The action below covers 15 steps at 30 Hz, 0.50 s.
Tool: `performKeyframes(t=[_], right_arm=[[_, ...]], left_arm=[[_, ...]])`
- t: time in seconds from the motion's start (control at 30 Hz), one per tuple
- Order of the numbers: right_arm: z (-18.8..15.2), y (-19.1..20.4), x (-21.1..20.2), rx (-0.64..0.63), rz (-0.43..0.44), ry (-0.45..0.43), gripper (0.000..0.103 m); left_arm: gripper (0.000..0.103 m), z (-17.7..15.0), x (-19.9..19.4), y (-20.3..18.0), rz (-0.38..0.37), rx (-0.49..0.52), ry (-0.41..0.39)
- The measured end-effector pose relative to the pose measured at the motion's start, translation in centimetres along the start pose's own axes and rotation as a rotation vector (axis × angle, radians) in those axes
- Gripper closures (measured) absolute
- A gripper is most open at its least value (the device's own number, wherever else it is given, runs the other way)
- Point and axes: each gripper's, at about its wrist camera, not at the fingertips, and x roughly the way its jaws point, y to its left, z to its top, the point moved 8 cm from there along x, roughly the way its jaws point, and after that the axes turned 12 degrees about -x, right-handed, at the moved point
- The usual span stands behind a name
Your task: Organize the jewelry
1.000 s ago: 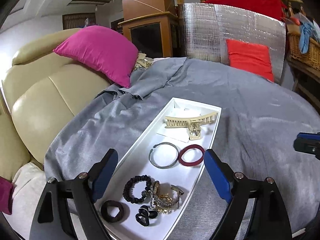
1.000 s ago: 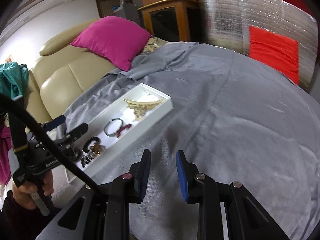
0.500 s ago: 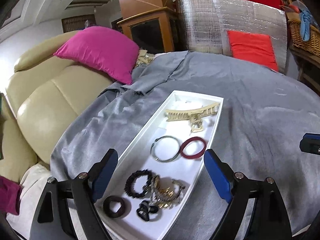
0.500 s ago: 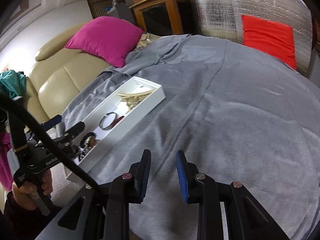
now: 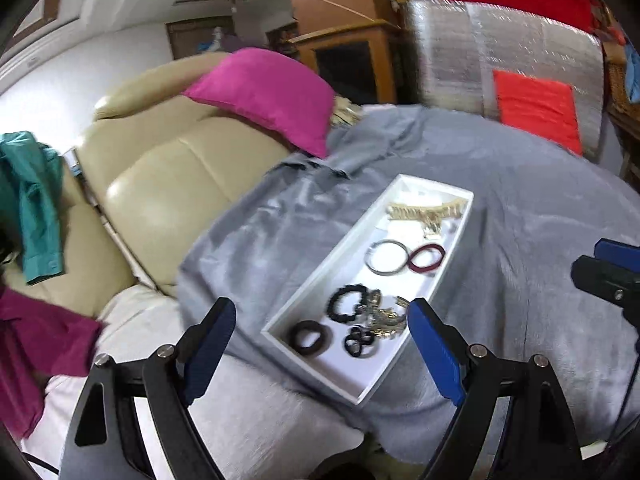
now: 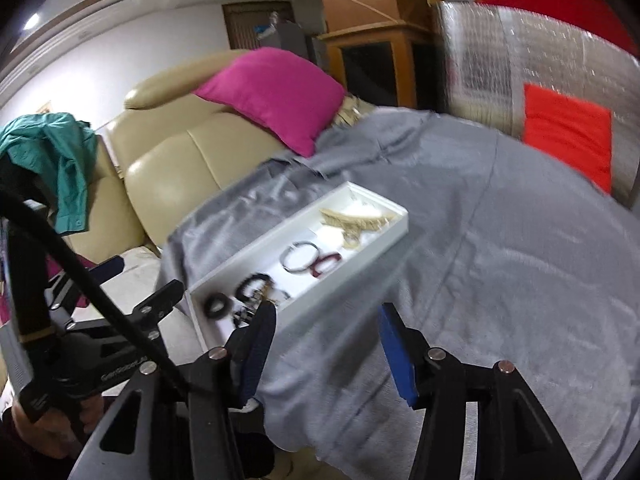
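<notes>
Left tongs (image 5: 320,344): spread wide and holding nothing; you hover them over the near end of the tray (image 5: 316,280).
Right tongs (image 6: 326,340): also spread apart and bare, poised above the grey cloth (image 6: 500,280) just beside the tray's near corner.
Jewelry: all of it lies in the tray. Claw clip (image 5: 426,214) at the far end; silver bangle (image 5: 386,257) touching the red bangle (image 5: 427,258) in the middle; black scrunchie (image 5: 347,304), gold tangle (image 5: 384,316) and hair ties (image 5: 310,338) crowded at the near end.
Step, as you seem placed: choosing a first piece.
Advice: pick an outlying piece, like the lone hair tie. Come straight down, straddle its rim, close gently.
Risk: the tangle may drag its neighbours along.
</notes>
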Motion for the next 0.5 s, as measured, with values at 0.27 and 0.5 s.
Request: performKeyframes(t=[0.27,0.5], right_arm=[[2.2,3.7,-4.0,-0.039,0.007,-0.042,0.046],[2.0,5.3,-5.7,-0.055,0.01,-0.046,0.046]], left_arm=[[0.015,0.7,-5.4,2.5,0.053,-0.035,-0.035],[0.015,-0.2,-7.3,2.7,0.045,-0.043,-0.015]])
